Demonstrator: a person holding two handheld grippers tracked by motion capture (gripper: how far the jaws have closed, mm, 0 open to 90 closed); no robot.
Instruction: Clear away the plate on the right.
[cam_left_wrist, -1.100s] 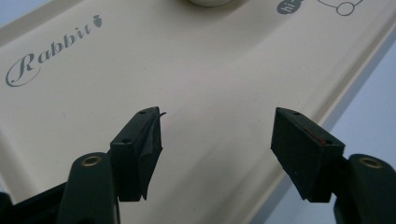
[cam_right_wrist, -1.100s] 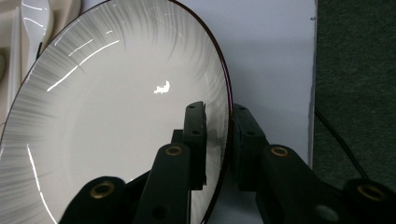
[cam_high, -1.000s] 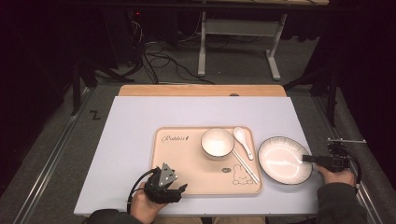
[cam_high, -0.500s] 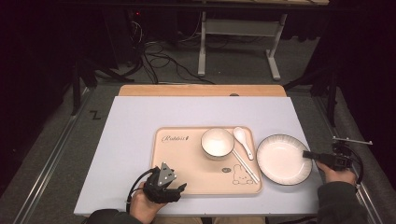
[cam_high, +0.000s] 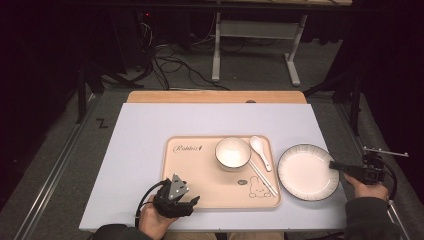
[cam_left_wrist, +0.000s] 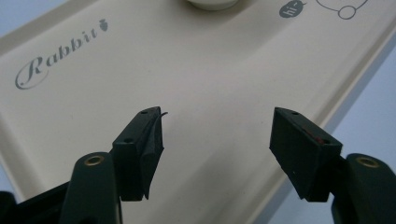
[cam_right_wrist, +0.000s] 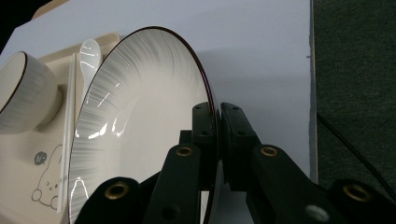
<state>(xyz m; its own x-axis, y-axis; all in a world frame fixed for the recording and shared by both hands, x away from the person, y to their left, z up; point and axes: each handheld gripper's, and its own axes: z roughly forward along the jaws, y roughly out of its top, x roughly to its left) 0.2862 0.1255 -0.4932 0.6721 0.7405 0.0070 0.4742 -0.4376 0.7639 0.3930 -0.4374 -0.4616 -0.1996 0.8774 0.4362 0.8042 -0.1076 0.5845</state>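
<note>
The striped plate (cam_high: 307, 172) is sitting near the worktop's right edge, just beside the tray (cam_high: 200, 187). The right hand-held gripper (cam_high: 336, 165) is pinching only its thin rim (cam_right_wrist: 212, 109), so lifting may tilt it loose. The left hand-held gripper (cam_left_wrist: 217, 140) is gaping wide, empty.

1. Both hand-held grippers, left (cam_high: 192, 201) and right (cam_high: 334, 165), are black all over, with chunky square-ended jaws.
2. Brass-coloured rivets sit at the jaw joints.
3. The left one has a grey three-cornered plate on top.
4. A black cable (cam_high: 140, 209) trails from it.
5. Dark sleeves (cam_high: 369, 217) on the person.
</note>
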